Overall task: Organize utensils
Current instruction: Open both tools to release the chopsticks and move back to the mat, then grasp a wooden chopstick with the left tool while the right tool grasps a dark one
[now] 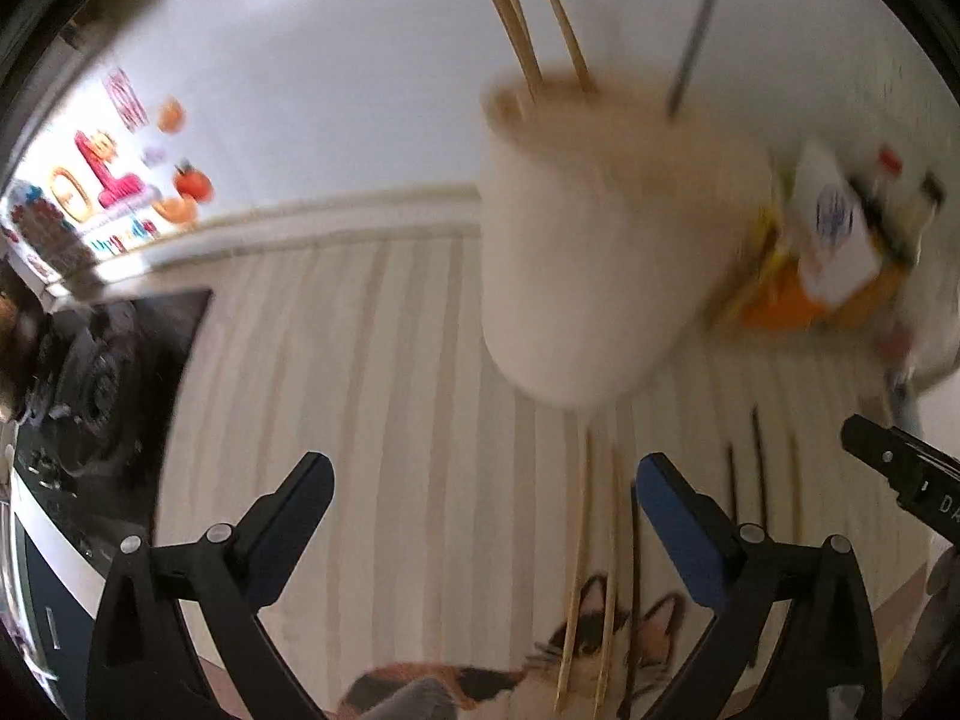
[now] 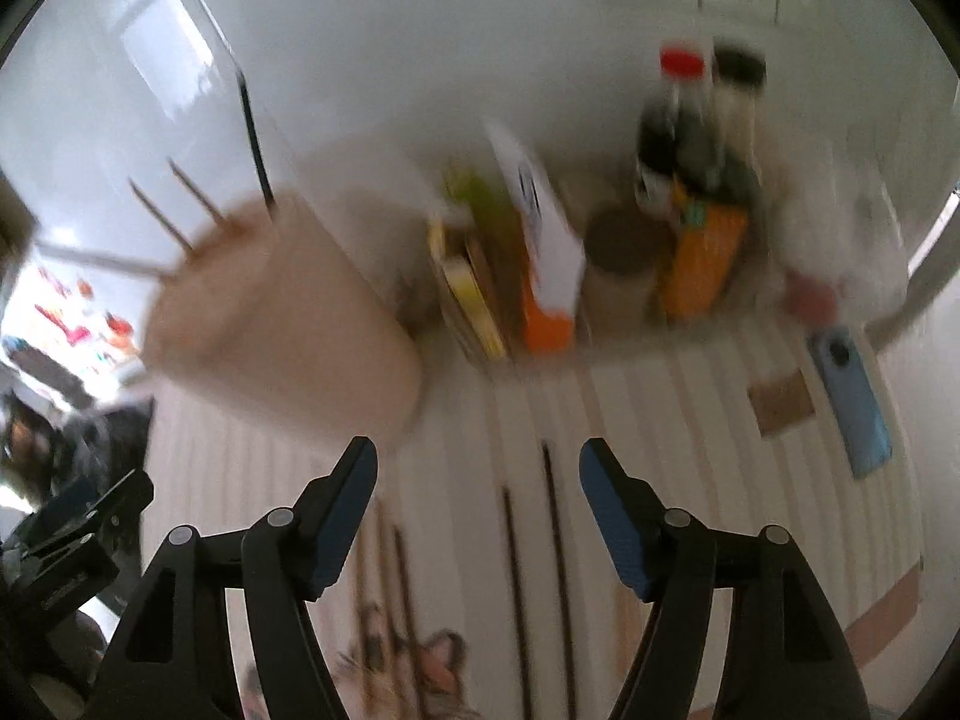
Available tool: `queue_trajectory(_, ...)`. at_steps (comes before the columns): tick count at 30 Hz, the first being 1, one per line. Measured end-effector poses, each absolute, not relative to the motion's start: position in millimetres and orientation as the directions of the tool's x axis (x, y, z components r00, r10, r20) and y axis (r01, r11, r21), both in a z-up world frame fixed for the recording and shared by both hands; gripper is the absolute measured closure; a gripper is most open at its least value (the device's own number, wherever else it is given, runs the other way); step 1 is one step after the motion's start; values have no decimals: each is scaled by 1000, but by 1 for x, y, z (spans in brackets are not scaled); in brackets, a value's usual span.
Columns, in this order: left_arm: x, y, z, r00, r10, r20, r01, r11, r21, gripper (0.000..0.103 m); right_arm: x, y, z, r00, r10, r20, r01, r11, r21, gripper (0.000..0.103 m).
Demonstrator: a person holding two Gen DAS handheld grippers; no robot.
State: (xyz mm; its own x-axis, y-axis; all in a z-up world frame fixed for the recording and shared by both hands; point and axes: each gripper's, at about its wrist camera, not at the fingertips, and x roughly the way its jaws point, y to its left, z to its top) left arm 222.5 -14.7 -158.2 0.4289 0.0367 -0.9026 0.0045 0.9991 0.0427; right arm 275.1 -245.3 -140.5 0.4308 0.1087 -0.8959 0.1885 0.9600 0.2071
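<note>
The counter (image 2: 690, 396), covered by a striped cloth, carries a tall beige holder (image 1: 600, 252) near the wall. Several chopsticks already stand in the holder (image 1: 522, 30), so part of the sorting looks done. More remain: a pale wooden pair (image 1: 594, 570) lies on the cloth by the left claw (image 1: 486, 516), and a dark pair (image 2: 540, 570) lies under the right claw (image 2: 480, 504). Both claws hang open and empty above these loose sticks, touching nothing.
</note>
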Motion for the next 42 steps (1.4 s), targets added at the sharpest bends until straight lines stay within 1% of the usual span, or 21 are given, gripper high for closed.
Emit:
queue_trajectory(1,221,-17,-168,404,37,-914,7,999,44,0,272,-245,-152,401,113,-909,189,961,202,32)
queue_trajectory(3,219,-23,-190,354,21,-935,22,999,31,2,266,-244,-176,335,127,-934,184,963,198,45)
queue_trajectory(4,218,-25,-200,333,15,-943,28,999,25,3,264,-243,-186,308,132,-942,184,963,195,56)
queue_trajectory(5,218,-29,-214,300,5,-954,40,999,17,10,261,-242,-200,270,132,-954,184,965,186,64)
queue_trajectory(6,218,-31,-223,278,-2,-961,47,999,11,16,258,-241,-209,252,133,-958,185,965,183,69)
queue_trajectory(7,219,-35,-235,242,-13,-970,60,998,2,26,255,-242,-219,234,136,-963,188,965,182,75)
queue_trajectory(8,220,-37,-241,220,-19,-975,66,998,-4,35,253,-241,-230,207,135,-969,188,967,175,79)
queue_trajectory(9,221,-40,-251,193,-26,-981,76,997,-12,38,251,-241,-237,191,135,-972,187,968,171,80)
queue_trajectory(10,221,-45,-260,176,-30,-984,85,996,-16,45,249,-241,-245,171,137,-976,183,969,168,81)
queue_trajectory(12,222,-51,-270,153,-32,-988,98,995,-17,50,247,-239,-256,142,130,-981,175,972,154,81)
queue_trajectory(13,223,-53,-274,147,-33,-989,104,994,-18,59,247,-238,-260,132,129,-983,170,974,150,81)
queue_trajectory(14,223,-57,-280,138,-28,-990,113,993,-12,73,246,-237,-264,121,128,-984,166,975,147,81)
queue_trajectory(16,223,-60,-283,145,-17,-989,121,993,1,86,245,-236,-272,96,123,-988,159,978,137,81)
queue_trajectory(17,222,-61,-283,153,-8,-988,127,992,12,98,245,-235,-275,86,124,-989,156,978,137,81)
queue_trajectory(22,219,-50,-283,149,14,-989,94,995,28,98,245,-230,-294,36,113,-993,136,984,117,81)
queue_trajectory(25,214,-35,-283,131,25,-991,64,997,33,98,242,-222,-307,10,81,-997,95,992,81,82)
queue_trajectory(28,209,-22,-284,114,27,-993,31,999,30,98,237,-214,-307,41,17,-999,65,998,19,91)
queue_trajectory(30,206,-17,-284,109,30,-994,21,999,32,98,233,-213,-308,47,10,-999,74,997,13,97)
queue_trajectory(33,198,-8,-284,112,35,-993,26,999,38,98,231,-213,-309,15,50,-999,80,995,51,97)
queue_trajectory(35,199,-11,-286,110,42,-993,39,998,47,98,227,-209,-311,-13,68,-998,51,996,68,97)
queue_trajectory(42,198,-42,-291,107,64,-992,78,994,73,98,225,-202,-313,-51,45,-998,-4,999,45,97)
